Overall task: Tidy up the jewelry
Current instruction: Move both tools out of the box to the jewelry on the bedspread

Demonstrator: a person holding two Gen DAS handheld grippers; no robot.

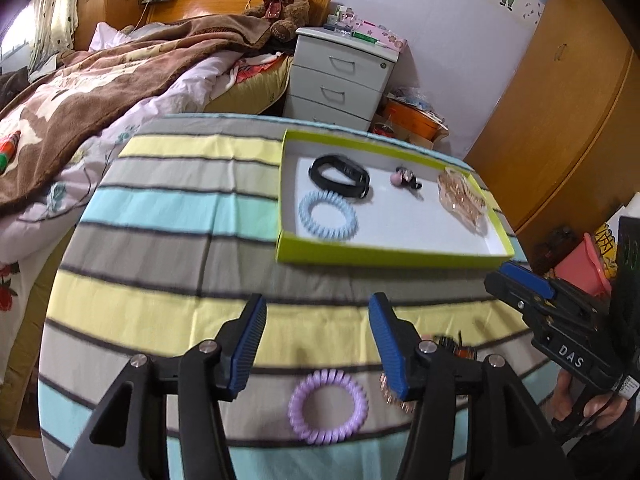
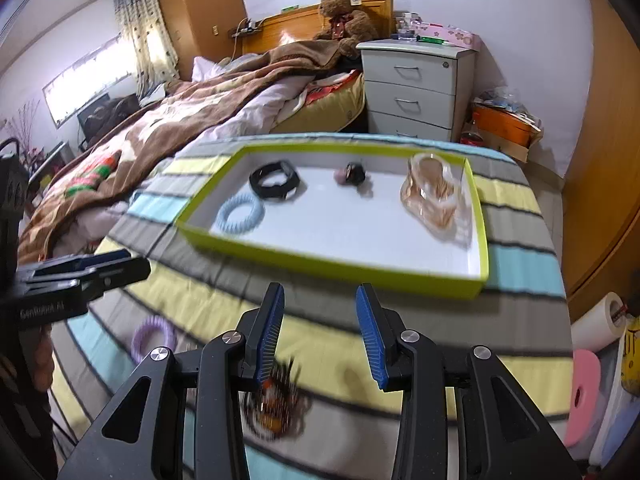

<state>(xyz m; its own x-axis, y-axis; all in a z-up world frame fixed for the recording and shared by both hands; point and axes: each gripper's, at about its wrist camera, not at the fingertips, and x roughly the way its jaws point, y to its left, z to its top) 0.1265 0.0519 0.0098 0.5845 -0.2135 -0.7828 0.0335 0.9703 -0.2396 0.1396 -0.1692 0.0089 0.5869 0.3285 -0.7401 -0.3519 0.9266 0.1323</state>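
Note:
A green-rimmed box [image 1: 384,258] [image 2: 328,270] lies on the striped tablecloth, holding a black band [image 1: 340,176] [image 2: 276,180], a light blue coil hair tie [image 1: 328,216] [image 2: 239,214], a small pink and black clip [image 1: 406,178] [image 2: 352,174] and a clear peach claw clip [image 1: 462,200] [image 2: 434,196]. A purple coil hair tie [image 1: 327,406] [image 2: 154,338] rests on the cloth below my left gripper [image 1: 318,334], which is open and empty. My right gripper [image 2: 320,332] [image 1: 520,280] is open too, above a dark beaded piece [image 2: 276,404] [image 1: 454,346].
A bed with a brown blanket [image 1: 100,92] borders the table on the left. A white drawer cabinet [image 1: 340,80] and an orange box [image 1: 414,120] stand behind. A wooden wardrobe [image 1: 560,112] fills the right. A pink stool [image 2: 582,396] and paper roll [image 2: 600,320] sit right of the table.

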